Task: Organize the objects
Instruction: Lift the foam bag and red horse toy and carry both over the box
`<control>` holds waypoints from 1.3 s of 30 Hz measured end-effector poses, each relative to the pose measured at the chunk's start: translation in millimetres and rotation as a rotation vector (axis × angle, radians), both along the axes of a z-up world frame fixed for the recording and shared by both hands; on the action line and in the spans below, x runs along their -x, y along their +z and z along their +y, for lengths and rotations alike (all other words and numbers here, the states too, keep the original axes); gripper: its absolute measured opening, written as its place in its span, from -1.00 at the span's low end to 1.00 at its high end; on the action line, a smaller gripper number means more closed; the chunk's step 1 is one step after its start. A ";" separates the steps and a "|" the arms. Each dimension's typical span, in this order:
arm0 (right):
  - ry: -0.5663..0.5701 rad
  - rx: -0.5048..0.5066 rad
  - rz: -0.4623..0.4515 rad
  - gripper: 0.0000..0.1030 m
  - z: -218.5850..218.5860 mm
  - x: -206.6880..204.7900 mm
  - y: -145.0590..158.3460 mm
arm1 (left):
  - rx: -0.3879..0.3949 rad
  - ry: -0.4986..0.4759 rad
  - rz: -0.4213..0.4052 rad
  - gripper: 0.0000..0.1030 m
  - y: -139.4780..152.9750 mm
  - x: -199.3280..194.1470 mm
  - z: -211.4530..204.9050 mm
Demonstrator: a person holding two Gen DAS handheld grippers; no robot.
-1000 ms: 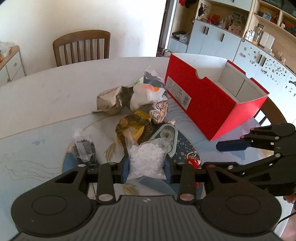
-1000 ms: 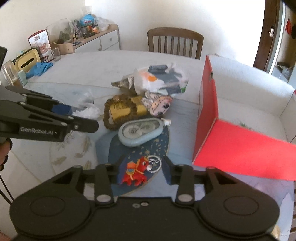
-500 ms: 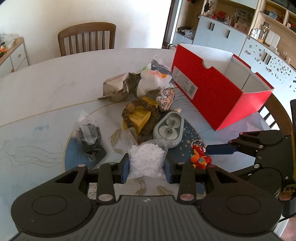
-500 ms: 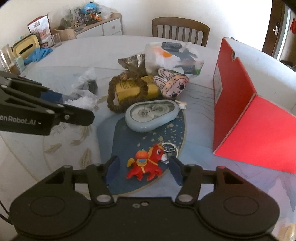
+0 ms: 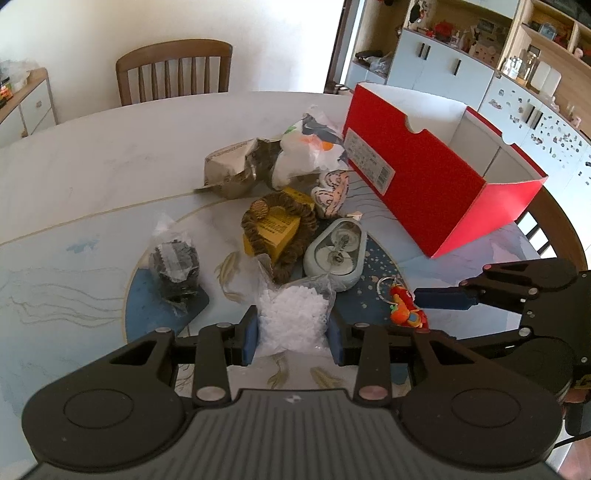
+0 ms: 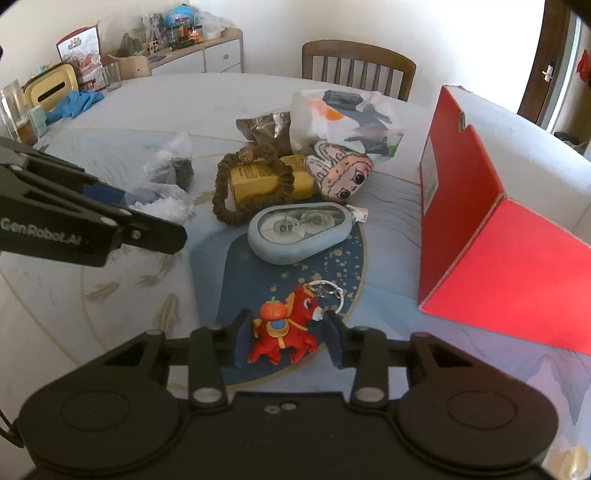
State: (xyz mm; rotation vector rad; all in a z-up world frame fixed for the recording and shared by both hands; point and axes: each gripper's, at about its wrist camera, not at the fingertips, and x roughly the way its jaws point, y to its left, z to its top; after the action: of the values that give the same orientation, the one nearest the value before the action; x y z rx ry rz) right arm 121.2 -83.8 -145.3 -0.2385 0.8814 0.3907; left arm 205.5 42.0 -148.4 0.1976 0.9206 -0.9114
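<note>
Closing on the horse keychain (image 6: pixel 284 334), the right fingers (image 6: pixel 243 341) are pinching it on the table (image 6: pixel 221 96). Left fingers (image 5: pixel 248 341) are gripping the bead bag (image 5: pixel 293 317). The red box (image 6: pixel 491 236) is lying farther right, nearer the right hand.

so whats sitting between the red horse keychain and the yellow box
The pale blue tape dispenser lies between the keychain and the yellow box, shown clearly in the right wrist view.

A wooden chair (image 5: pixel 173 70) stands against the white wall (image 5: pixel 92 26) at upper left; pale-blue cabinets (image 5: pixel 439 70) at upper right.
</note>
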 end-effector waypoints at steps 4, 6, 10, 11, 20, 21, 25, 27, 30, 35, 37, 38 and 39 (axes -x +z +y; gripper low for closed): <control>-0.008 -0.011 -0.004 -0.24 -6.7 2.8 15.1 | 0.015 -0.021 -0.001 -0.29 9.8 3.7 -6.0; -0.011 -0.022 -0.011 -0.24 -12.1 5.5 27.0 | 0.024 -0.036 0.000 -0.29 17.1 5.8 -10.8; -0.019 -0.028 -0.027 -0.24 -25.8 10.7 52.9 | 0.044 -0.072 -0.010 -0.29 35.3 12.1 -22.1; -0.024 -0.035 -0.030 -0.24 -30.5 11.4 60.0 | 0.046 -0.080 -0.018 -0.29 40.9 14.2 -25.6; -0.058 -0.080 -0.068 -0.24 -76.8 5.2 118.5 | 0.070 -0.155 -0.076 -0.29 89.8 32.1 -65.8; -0.059 -0.080 -0.072 -0.24 -82.1 3.7 123.5 | 0.071 -0.163 -0.084 -0.29 94.2 33.5 -70.6; -0.074 -0.069 -0.104 -0.24 -102.1 -3.3 141.2 | 0.087 -0.189 -0.107 -0.29 113.1 39.2 -95.2; -0.084 -0.072 -0.111 -0.24 -114.8 -5.9 148.7 | 0.089 -0.195 -0.109 -0.29 119.5 40.1 -106.6; -0.095 -0.074 -0.122 -0.24 -131.8 -15.3 158.5 | 0.091 -0.201 -0.118 -0.29 129.9 41.6 -127.7; -0.109 -0.074 -0.139 -0.24 -160.8 -29.9 169.0 | 0.091 -0.199 -0.119 -0.29 140.9 41.7 -161.5; -0.115 -0.073 -0.142 -0.24 -172.8 -38.7 170.5 | 0.082 -0.197 -0.124 -0.29 142.7 41.2 -176.1; -0.118 -0.071 -0.144 -0.24 -176.6 -41.9 170.1 | 0.076 -0.197 -0.126 -0.29 143.4 41.3 -184.1; -0.119 -0.068 -0.143 -0.24 -181.3 -46.2 169.2 | 0.069 -0.199 -0.128 -0.29 143.3 41.0 -193.4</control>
State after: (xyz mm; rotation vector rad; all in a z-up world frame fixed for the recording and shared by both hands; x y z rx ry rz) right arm 167.5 -265.1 23.9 -0.1480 0.7365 0.2885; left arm 164.5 -151.3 -5.1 0.2885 0.7586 -1.0998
